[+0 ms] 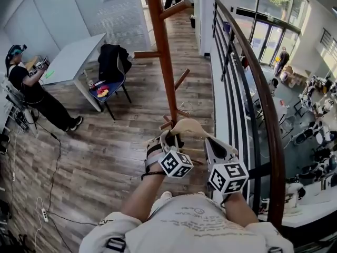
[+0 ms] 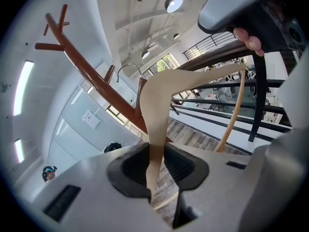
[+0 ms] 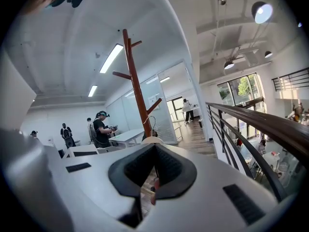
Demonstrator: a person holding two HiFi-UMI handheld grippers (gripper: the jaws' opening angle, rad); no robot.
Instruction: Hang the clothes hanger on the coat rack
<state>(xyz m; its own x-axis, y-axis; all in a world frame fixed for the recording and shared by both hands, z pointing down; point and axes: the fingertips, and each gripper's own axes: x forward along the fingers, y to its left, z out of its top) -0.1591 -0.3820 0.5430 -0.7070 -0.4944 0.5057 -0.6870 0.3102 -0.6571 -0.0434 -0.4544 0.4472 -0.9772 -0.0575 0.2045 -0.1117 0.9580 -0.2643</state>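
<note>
Hanger [image 1: 189, 126] unhung — left tongs [image 1: 168, 139], right tongs [image 1: 213, 144] both clamped on its arms, near coat rack [image 1: 160, 41] base — lift-and-hook left.

The pale wooden clothes hanger [image 2: 159, 95] clamped in my left claw [image 2: 155, 170] is looking smooth and matt, and its thin hook [image 2: 129, 65] is gleaming like bare metal. My left claw and my right claw [image 3: 153, 173] are showing grey matt plastic shells with black ribbed pads [image 2: 133, 166]. The reddish-brown wooden coat rack [image 1: 162, 51] is carrying a soft satin sheen. The plank floor [image 1: 105, 141] is showing grained grey-brown wood. The railing [image 1: 269, 120] is pairing a glossy brown wooden handrail with dark metal bars.
</note>
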